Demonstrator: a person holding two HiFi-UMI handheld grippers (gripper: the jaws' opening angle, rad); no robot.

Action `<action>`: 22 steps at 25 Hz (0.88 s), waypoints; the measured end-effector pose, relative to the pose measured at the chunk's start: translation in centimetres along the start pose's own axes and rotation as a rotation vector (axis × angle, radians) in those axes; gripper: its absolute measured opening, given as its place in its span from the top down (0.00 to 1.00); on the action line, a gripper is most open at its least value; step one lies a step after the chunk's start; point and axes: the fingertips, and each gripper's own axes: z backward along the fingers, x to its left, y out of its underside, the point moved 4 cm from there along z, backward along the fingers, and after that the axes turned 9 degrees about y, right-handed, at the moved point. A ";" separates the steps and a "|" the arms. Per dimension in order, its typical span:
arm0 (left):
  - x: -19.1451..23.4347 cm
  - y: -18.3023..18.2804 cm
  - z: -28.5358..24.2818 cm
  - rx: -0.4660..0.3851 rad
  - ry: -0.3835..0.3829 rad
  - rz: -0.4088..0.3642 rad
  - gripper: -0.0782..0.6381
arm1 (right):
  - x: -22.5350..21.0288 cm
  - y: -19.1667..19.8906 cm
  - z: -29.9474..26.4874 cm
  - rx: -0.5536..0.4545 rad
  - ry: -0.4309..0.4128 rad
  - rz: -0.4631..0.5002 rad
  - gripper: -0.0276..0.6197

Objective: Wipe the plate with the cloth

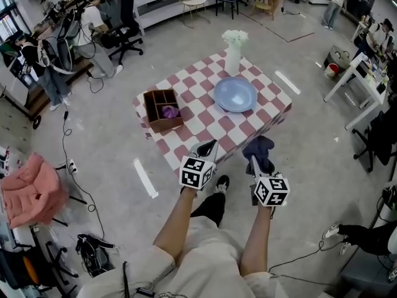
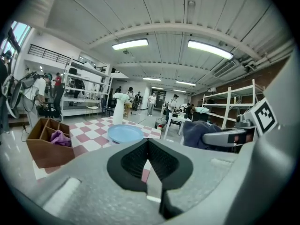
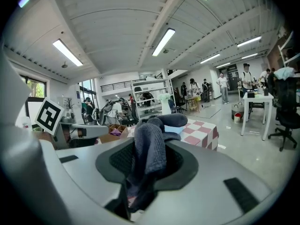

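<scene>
A pale blue plate lies on the red-and-white checked table, right of centre; it also shows in the left gripper view as the plate. My right gripper is shut on a dark blue-grey cloth, held off the table's near edge, short of the plate. In the right gripper view the cloth bulges up between the jaws of the right gripper. My left gripper hovers at the table's near edge, and its jaws meet with nothing between them, seen in the left gripper view.
A brown wooden compartment box with a purple cloth inside stands on the table's left side. A white vase of flowers stands behind the plate. Office chairs, desks, people and floor cables surround the table.
</scene>
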 end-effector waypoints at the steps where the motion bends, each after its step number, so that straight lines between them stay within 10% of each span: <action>1: -0.1 0.1 -0.6 0.011 0.015 0.007 0.88 | -0.4 0.2 -0.1 0.007 0.000 -0.003 0.77; 22: 1.4 -3.7 -14.2 0.063 0.013 0.037 0.88 | -12.6 -3.2 -4.8 0.010 0.085 -0.094 0.77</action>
